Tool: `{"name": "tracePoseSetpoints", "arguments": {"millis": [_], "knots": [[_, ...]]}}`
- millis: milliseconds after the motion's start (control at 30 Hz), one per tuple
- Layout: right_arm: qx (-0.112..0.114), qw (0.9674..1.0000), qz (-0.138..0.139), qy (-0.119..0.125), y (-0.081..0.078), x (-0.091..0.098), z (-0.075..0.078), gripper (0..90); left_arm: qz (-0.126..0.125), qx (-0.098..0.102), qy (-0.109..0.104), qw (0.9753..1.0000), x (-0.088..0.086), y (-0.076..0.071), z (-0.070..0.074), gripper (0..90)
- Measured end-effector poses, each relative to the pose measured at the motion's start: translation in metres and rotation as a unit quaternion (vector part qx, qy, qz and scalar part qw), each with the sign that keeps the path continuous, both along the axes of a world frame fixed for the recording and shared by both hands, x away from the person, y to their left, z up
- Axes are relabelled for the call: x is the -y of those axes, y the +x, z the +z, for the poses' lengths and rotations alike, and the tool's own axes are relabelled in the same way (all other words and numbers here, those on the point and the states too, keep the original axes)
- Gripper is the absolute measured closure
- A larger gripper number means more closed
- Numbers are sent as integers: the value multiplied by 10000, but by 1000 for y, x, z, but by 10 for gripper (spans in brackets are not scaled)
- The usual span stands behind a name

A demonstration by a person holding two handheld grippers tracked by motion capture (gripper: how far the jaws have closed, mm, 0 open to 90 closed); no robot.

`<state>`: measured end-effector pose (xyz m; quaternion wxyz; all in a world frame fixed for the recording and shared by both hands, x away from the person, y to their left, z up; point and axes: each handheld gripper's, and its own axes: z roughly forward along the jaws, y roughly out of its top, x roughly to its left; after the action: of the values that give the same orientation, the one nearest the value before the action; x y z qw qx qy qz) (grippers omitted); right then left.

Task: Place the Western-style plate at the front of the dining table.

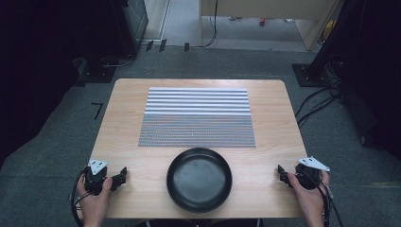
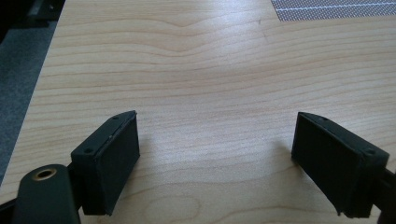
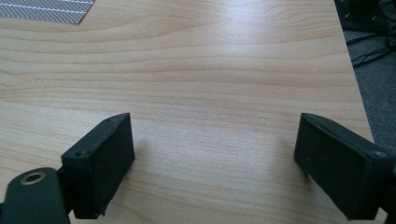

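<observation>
Grey carpet surrounds a light wooden table point(image 1: 123, 123) with a striped grey placemat point(image 1: 197, 117) at the centre of the frame and an empty black bowl point(image 1: 199, 179) just below it, at the table's near edge. At lower left, a hand holds the left gripper point(image 1: 120, 177), its jaws spread wide over bare wood. At lower right, the right gripper point(image 1: 281, 173) is likewise spread, both well apart from the bowl.

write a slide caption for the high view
Round black plate on wooden table, open claws either side.
</observation>
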<state>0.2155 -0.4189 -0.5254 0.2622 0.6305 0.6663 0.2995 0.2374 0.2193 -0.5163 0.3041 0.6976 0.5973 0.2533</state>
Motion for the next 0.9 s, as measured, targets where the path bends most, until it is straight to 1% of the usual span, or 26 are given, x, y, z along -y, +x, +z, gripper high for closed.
{"name": "tracePoseSetpoints", "arguments": {"millis": [100, 167, 233, 267, 367, 400, 433, 467, 533, 667, 700, 733, 800, 833, 900], "knots": [[-10, 10000, -64, 7, 0, 0, 0, 114, 4, -20, -40, 10000, -1, 1, 1, 149], [5, 9999, -105, 21, 0, 0, 0, 134, 12, -25, -43, 10000, 0, 1, 1, 149], [28, 9999, -157, 32, -1, 1, 0, 137, 22, -14, -48, 10000, 0, 1, 2, 149], [42, 9997, -220, 90, -1, 1, 1, 137, 26, 11, -94, 10000, 0, 0, 3, 149], [55, 9996, -248, 123, -1, 2, 1, 138, 49, 33, -105, 9999, 1, 0, 4, 148], [98, 9994, -295, 175, -1, 1, 3, 138, 65, 45, -65, 9999, 3, 1, 5, 149], [98, 9994, -295, 175, -1, 1, 3, 138, 65, 45, -65, 9999, 3, 1, 5, 148], [176, 9992, -327, 167, -2, 0, 6, 139, 60, 63, -67, 9999, 5, 1, 5, 148], [256, 9989, -359, 166, -2, -2, 9, 140, 21, 87, -56, 9999, 8, 0, 7, 148], [389, 9985, -352, 179, -4, -7, 15, 141, -14, 107, -73, 9999, 12, -1, 9, 148], [389, 9985, -352, 179, -4, -7, 15, 141, -21, 113, -95, 9999, 12, -2, 9, 148], [430, 9984, -329, 178, -5, -9, 17, 141, -37, 125, -167, 9998, 14, -2, 10, 148], [461, 9983, -300, 214, -5, -12, 18, 142, -52, 135, -189, 9997, 15, -3, 11, 148], [474, 9981, -291, 250, -6, -13, 19, 144, -85, 149, -243, 9996, 17, -4, 13, 147], [487, 9975, -258, 450, -6, -15, 21, 144, -132, 170, -285, 9994, 21, -4, 14, 143]]}}
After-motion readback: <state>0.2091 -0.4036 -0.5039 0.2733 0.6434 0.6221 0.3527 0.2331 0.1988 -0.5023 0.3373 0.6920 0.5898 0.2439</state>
